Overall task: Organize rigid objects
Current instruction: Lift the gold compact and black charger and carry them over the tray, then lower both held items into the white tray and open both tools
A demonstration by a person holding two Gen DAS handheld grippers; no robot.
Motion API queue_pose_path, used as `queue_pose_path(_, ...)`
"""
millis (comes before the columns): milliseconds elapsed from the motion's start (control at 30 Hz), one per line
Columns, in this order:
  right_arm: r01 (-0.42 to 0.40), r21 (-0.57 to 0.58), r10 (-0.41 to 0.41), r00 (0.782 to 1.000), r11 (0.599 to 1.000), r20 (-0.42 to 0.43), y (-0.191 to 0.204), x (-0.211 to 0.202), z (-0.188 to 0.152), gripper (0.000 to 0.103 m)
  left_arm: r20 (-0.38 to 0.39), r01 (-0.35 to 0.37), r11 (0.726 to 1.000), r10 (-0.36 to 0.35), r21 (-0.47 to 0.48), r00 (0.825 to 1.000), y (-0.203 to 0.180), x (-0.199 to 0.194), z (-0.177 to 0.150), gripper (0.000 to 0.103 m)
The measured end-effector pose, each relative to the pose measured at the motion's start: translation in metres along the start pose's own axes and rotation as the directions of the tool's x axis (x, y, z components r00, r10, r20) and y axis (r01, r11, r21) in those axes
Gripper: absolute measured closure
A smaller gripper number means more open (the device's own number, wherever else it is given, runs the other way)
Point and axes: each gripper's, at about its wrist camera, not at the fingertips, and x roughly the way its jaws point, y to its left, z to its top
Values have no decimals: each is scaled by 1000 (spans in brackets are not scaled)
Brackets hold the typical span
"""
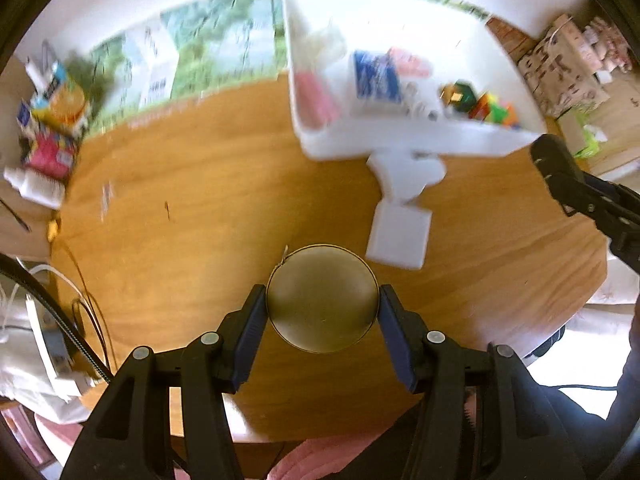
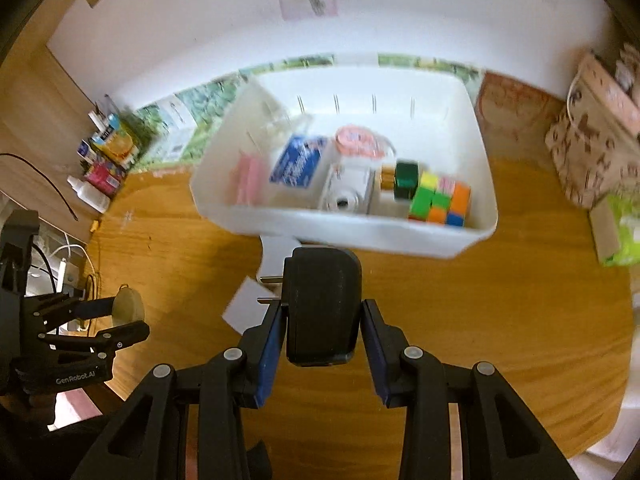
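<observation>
Left gripper [image 1: 322, 304] pinches round brass-coloured tin [image 1: 322, 298] above desk [image 1: 200, 200], short of white bin [image 1: 400, 140]. Right gripper [image 2: 322, 344] pinches black plug adapter [image 2: 322, 304]; prongs visible only in right view.

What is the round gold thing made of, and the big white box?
The round gold thing, held in the left tool, looks like metal, maybe a tin: a dull brassy sheen and a thin raised rim. The big white box looks like smooth plastic, with rounded corners and moulded slots in its wall.
</observation>
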Motion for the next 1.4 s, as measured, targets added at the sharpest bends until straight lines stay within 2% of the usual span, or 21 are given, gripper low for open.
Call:
queue_pose_path(333, -31, -2, 31, 994, 1000, 105, -9, -24, 48, 65, 142, -29, 998, 20, 62, 990, -34, -47, 38, 44)
queue_pose_path(567, -43, 35, 36, 985, 998, 167, -28, -27, 78, 65, 231, 8, 998, -22, 64, 973, -45, -66, 69, 44)
queue_pose_path(833, -84, -4, 82, 963, 996, 256, -41, -14, 98, 65, 372, 84, 993, -109, 82, 922, -47, -65, 96, 44)
queue_pose_path(1000, -107, -2, 103, 948, 994, 300, -50, -2, 105, 65, 412, 123, 989, -145, 81, 899, -45, -51, 108, 44)
queue_pose_path(1100, -143, 23, 128, 939, 989, 321, -58, 5, 107, 65, 461, 114, 989, -143, 91, 876, -45, -43, 109, 44)
queue_pose_path(1267, -175, 35, 151, 923, 984, 355, -68, 20, 109, 64, 488, 155, 984, -176, 83, 855, -41, -22, 112, 44)
queue_pose_path(1400, -183, 33, 158, 915, 983, 371, -71, 32, 112, 65, 527, 193, 978, -208, 84, 824, -37, -11, 111, 44)
